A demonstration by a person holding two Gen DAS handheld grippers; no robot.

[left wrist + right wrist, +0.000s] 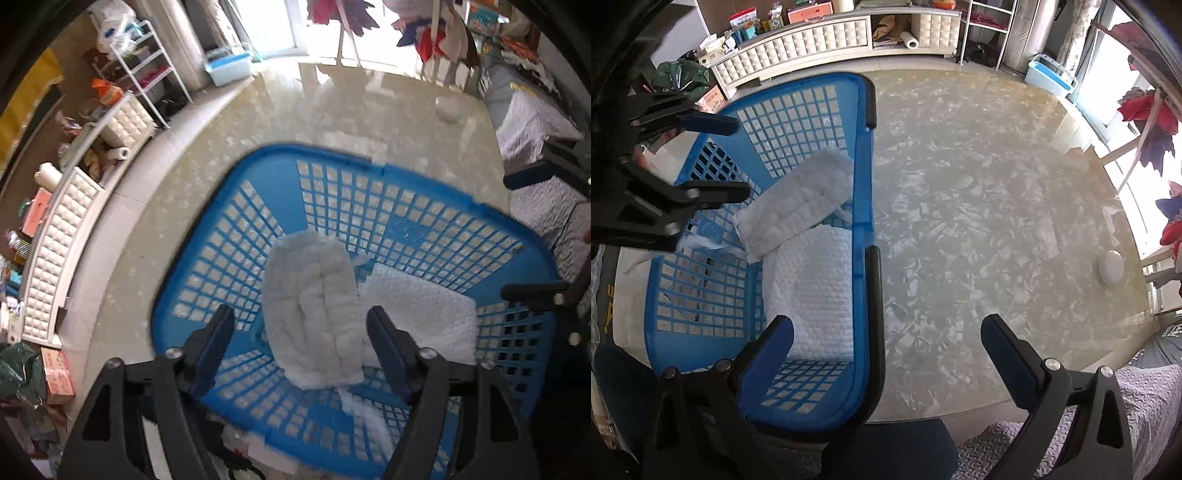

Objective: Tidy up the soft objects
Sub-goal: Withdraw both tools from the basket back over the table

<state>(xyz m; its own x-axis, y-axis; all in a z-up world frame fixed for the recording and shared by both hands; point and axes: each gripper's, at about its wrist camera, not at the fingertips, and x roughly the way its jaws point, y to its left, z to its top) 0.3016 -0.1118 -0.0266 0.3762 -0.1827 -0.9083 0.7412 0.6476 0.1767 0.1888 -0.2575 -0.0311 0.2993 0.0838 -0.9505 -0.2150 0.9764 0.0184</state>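
Note:
A blue plastic lattice basket (373, 184) (864, 155) stands on a glossy beige table. Inside lie a fluffy grey-white oblong pad (314, 314) (801, 199) and, under it, a white knitted cloth (424, 310) (812, 288). My left gripper (301, 325) is open above the basket, its fingers on either side of the grey pad and apart from it; it also shows at the left of the right wrist view (735, 158). My right gripper (886, 336) is open and empty over the basket's right rim. A small white round soft object (1112, 266) (448, 108) lies on the table far from the basket.
A white tufted low cabinet (820, 37) (55, 251) with boxes and clutter runs along the floor past the table. A white shelf rack (147, 70), a light blue bin (1049, 75) and hanging clothes (1148, 110) stand near the window. A quilted grey cover (1145, 406) lies at the near right.

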